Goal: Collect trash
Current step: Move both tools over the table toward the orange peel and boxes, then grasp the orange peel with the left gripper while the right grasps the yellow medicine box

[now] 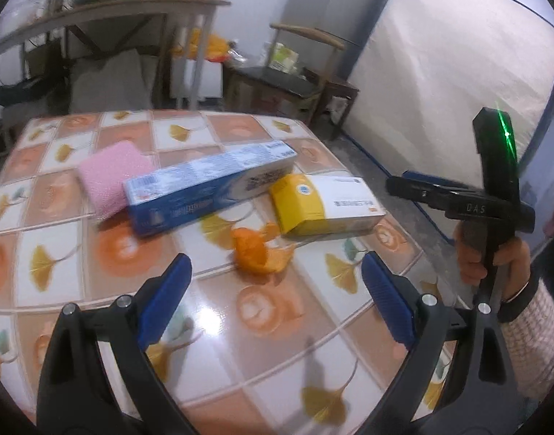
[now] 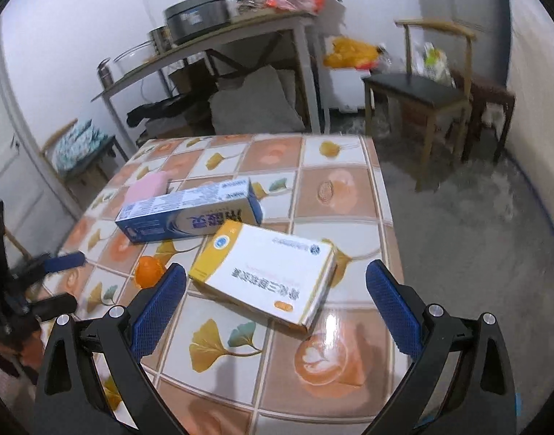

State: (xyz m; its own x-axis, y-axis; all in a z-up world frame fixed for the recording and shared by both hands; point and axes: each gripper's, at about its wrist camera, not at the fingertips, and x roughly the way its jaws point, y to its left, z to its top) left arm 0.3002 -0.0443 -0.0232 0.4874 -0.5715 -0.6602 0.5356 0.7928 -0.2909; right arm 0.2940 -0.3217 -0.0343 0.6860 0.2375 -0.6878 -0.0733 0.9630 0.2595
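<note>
A low table (image 1: 106, 311) covered in a glossy tiled cloth of orange squares and ginkgo leaves is being looked down on from both grippers. The left gripper (image 1: 273, 282) is being held over the near part of the table with its blue pads spread wide and nothing between them. Just beyond its open jaws a crumpled orange peel (image 1: 253, 252) is lying on the cloth. Farther off, a long blue toothpaste box (image 1: 208, 188) is lying slantwise, its left end resting over a pink sponge (image 1: 110, 174) at the far left. To the right of the peel a yellow and white medicine box (image 1: 325, 204) is lying flat, its far corner close against the toothpaste box (whether they are touching cannot be told).

The right gripper (image 2: 275, 295) is being held over the near right part of the table, pads wide apart and nothing gripped; the medicine box (image 2: 266, 272) is lying just ahead of them, partly between the tips. From this side the orange peel (image 2: 150, 272) is showing to the left of the left pad, and the toothpaste box (image 2: 189, 214) and the sponge (image 2: 146, 188) are lying beyond.

In the left view the right hand (image 1: 494, 257), in a knitted sleeve, is being seen at the right edge. Behind the table a wooden chair (image 2: 425, 94), a long side table (image 2: 211, 47) with a dark pot (image 2: 197, 16) on it and a mattress (image 1: 454, 83) leaning on the wall are crowding the room.
</note>
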